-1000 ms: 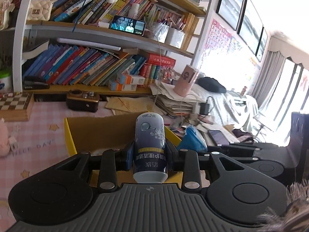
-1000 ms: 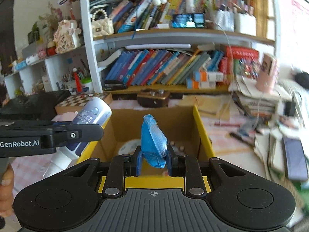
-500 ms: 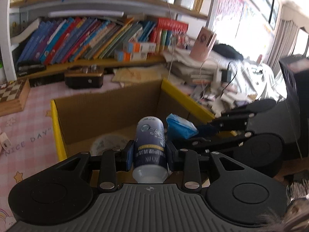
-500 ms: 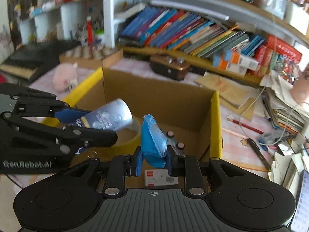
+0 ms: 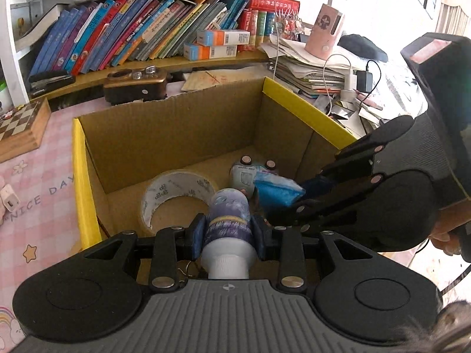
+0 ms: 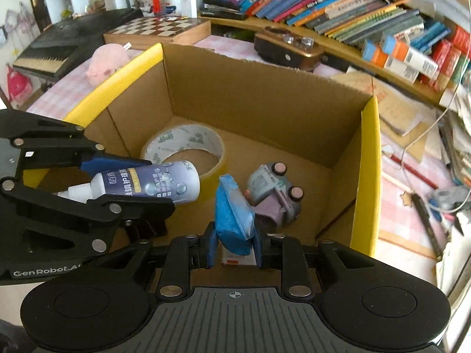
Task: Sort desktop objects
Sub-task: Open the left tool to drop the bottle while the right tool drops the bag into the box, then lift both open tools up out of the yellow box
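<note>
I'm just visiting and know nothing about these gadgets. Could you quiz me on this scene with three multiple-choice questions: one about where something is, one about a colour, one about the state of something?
1. Where does the roll of tape lie?
A. on the bookshelf
B. on the floor of the cardboard box
C. on the chessboard

2. What colour is the packet held in the right gripper?
A. blue
B. red
C. green

3. How does the toy car in the box lie?
A. upright on its wheels
B. tipped over, wheels showing upward
C. hanging from a gripper

Answers: 1 B, the roll rests flat on the box floor near the left wall. 2 A, the right wrist view shows a blue packet pinched between the pads. 3 B, its round wheels face up toward the camera, and the left gripper holds only the spray bottle.
</note>
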A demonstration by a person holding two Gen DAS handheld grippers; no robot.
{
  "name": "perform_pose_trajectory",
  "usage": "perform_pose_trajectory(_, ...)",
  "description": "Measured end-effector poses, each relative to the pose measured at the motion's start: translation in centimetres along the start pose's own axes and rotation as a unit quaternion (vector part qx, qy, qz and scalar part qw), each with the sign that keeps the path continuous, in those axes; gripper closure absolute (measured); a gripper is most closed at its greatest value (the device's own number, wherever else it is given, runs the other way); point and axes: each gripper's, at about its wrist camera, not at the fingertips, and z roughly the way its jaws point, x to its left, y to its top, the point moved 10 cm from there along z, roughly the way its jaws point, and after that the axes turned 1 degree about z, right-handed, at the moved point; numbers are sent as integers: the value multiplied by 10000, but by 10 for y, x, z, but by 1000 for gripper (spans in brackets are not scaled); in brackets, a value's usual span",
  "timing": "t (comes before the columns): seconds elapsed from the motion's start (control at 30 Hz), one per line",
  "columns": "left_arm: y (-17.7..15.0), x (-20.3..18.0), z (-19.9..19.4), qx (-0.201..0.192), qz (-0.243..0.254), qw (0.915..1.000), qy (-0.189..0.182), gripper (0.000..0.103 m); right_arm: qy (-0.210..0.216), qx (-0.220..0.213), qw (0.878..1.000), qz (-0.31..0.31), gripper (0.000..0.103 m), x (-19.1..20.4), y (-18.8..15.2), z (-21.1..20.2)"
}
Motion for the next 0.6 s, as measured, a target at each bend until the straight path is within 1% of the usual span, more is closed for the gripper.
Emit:
perform_pose_trajectory(0.03, 1, 0, -1, -24, 6, 10000, 8, 71, -18, -28, 10000, -4, 79, 0, 2, 0)
perform_pose_trajectory(0.13, 5, 3, -7, -157, -105, 9998, 7, 57, -50, -164, 9999, 8, 78, -1, 3, -4)
perform_pose_trajectory(0.17, 7, 3, -11, -237, -139, 9996, -13, 51, -53, -227, 9997, 50, 77, -1, 3, -8)
perform_pose_trajectory(0.2, 10, 3, -16, -332, -165, 9993, -15, 48, -58, -312, 9994, 114, 77, -2, 3, -13)
perform_pose_trajectory(0.27, 16, 1, -28, -542, -201, 9983, 17, 32, -77, -518, 9982, 307, 76, -5, 4, -24)
perform_pose_trajectory(0.37, 25, -3, -51, -906, -252, 9956, 2, 27, -119, -880, 9939, 661, 76, -9, 0, -45)
perform_pose_trajectory(0.4, 28, -5, -57, -1017, -248, 9945, 42, 26, -175, -1023, 9916, 766, 76, -10, -1, -53)
perform_pose_trajectory(0.47, 32, -7, -72, -1265, -245, 9916, 144, 20, -247, -1178, 9886, 904, 76, -11, -4, -64)
perform_pose_trajectory(0.6, 33, -10, -97, -1589, -312, 9866, 225, 18, -353, -1435, 9827, 1117, 76, -11, -9, -85)
